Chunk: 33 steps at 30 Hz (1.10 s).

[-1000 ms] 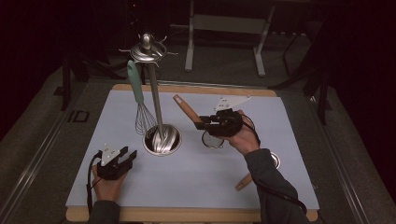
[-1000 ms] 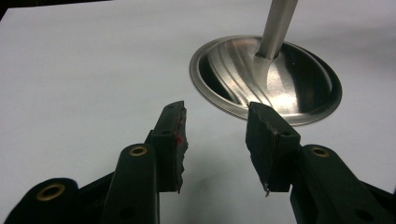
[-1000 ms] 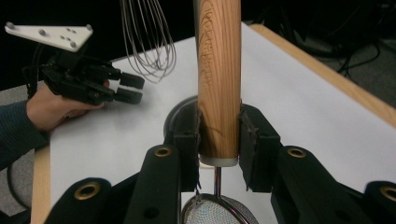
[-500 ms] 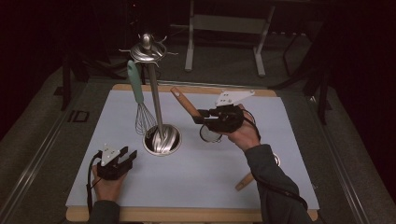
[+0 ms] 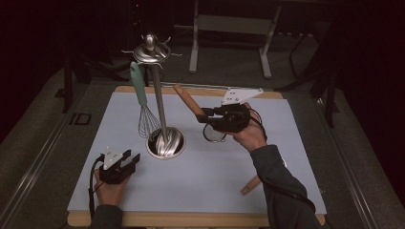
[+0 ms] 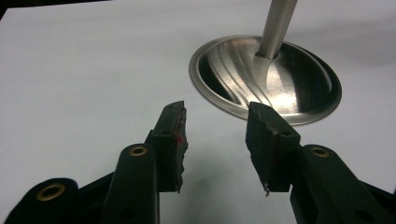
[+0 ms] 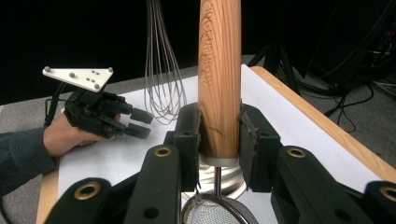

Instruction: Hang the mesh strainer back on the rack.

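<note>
Wooden handle [image 7: 219,79] of a small mesh strainer [image 5: 214,133], clamped between the two black jaws of the right gripper [image 5: 206,115]; the pads press on either side of the handle just above its metal ferrule. In the high view the strainer is held clear of the white table mat [image 5: 296,157], with the handle slanting up and away toward the far left and the mesh bowl hanging below the gripper. In the right gripper view the handle stands upright between the jaws, the mesh bowl [image 7: 218,211] shows at the bottom edge, and an engraved mark runs along the wood grain, too faint to read.

Left gripper [image 5: 128,161]: resting low near the front left of the mat, jaws standing apart with nothing between them; in the left gripper view they point toward the round steel base [image 6: 266,79] of the utensil stand [image 5: 157,95].

Utensil stand: a steel post on a dished base, with a hooked crown at the top. A whisk [image 5: 143,105] with a pale green handle hangs from one hook, its wire loops just beside the post. The stand is to the left of the strainer, near but apart.

A second wooden handle [image 5: 250,184] lies on the mat beside the right forearm. No brand names or legible labels are discernible.
</note>
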Motion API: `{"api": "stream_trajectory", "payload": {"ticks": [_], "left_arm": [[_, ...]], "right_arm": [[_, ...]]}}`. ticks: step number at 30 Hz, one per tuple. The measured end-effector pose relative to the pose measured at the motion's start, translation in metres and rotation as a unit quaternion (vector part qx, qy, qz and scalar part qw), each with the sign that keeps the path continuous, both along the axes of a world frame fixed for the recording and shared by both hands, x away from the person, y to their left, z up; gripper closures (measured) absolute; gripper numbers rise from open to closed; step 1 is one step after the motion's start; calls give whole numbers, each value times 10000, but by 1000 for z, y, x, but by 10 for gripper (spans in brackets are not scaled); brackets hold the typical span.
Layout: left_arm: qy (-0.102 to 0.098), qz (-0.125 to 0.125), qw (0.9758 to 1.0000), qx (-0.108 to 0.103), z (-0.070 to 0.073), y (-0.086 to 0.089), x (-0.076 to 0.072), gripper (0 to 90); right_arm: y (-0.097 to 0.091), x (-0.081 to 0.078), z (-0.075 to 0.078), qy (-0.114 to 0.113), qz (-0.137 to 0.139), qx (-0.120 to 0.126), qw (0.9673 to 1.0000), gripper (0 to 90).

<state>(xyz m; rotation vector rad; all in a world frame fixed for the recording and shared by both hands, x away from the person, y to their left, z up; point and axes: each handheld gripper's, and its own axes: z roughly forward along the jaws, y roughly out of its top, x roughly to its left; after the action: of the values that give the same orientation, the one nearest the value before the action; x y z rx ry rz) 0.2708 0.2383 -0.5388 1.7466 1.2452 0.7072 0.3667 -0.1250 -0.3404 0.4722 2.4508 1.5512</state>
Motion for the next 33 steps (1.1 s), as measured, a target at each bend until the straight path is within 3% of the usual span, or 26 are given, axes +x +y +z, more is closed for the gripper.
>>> {"api": "stream_trajectory", "payload": {"ticks": [33], "left_arm": [[-10,7,10000,15,0,0,0,579]], "right_arm": [[3,-8,41,-368,197,357,9985,707]]}}
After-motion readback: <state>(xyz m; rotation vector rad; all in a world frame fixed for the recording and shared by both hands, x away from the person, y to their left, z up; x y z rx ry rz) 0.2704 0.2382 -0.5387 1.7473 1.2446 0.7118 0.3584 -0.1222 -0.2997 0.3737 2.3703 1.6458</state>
